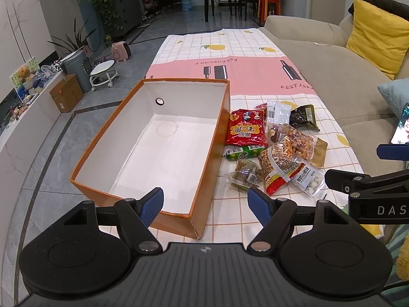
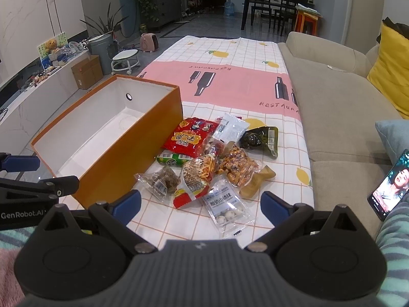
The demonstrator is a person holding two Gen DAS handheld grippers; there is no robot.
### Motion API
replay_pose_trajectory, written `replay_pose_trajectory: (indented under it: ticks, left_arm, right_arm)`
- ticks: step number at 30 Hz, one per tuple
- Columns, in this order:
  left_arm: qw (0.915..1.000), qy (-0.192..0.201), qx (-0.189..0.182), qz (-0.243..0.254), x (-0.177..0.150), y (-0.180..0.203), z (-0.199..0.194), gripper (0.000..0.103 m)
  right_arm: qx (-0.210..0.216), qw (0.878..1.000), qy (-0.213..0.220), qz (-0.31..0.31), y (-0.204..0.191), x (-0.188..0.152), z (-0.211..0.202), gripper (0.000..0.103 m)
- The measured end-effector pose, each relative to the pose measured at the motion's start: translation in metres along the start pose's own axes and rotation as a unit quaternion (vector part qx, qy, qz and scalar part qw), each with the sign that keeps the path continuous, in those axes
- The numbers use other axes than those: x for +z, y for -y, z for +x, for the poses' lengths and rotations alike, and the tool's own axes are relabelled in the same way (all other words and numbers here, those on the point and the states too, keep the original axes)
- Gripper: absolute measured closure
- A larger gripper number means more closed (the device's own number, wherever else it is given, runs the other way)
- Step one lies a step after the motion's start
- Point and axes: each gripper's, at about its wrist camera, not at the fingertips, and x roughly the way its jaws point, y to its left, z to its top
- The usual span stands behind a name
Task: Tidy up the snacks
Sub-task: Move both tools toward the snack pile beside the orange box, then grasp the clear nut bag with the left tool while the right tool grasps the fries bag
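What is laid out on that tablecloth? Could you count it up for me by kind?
Orange box: 1
Coloured snack packets: 4, namely the red bag, green tube, dark green packet and tan packet
See-through snack packets: 6, though they overlap, so I may be off
Total: 11

The orange box (image 1: 150, 151) looks like matt cardboard, plain white paper inside. The snack packets (image 2: 204, 163) are all crinkly glossy plastic, the red bag (image 2: 190, 138) at 12 o'clock of the pile shiniest. The tablecloth (image 1: 230, 71) is smooth printed cloth. The sofa (image 2: 332, 107) at 3 o'clock is matt woven fabric, and the floor tiles (image 1: 46, 153) are polished stone.
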Motion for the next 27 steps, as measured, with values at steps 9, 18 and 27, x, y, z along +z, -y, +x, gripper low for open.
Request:
replay_pose_trajectory:
  ticks: [9, 18, 27]
  left_arm:
    - [0.9997, -0.002, -0.020, 0.017, 0.003, 0.010, 0.007, 0.020]
    - [0.9925, -0.005, -0.114, 0.043, 0.021, 0.027, 0.032, 0.037]
    - [0.9863, -0.047, -0.105, 0.118, 0.024, 0.047, 0.080, 0.055]
  right_arm:
    - [-0.001, 1.000, 0.001, -0.001, 0.002, -0.001, 0.000, 0.006]
    - [-0.004, 1.000, -0.003, 0.000, 0.024, -0.003, 0.015, 0.025]
    - [0.026, 0.999, -0.034, 0.015, 0.032, 0.000, 0.056, 0.037]
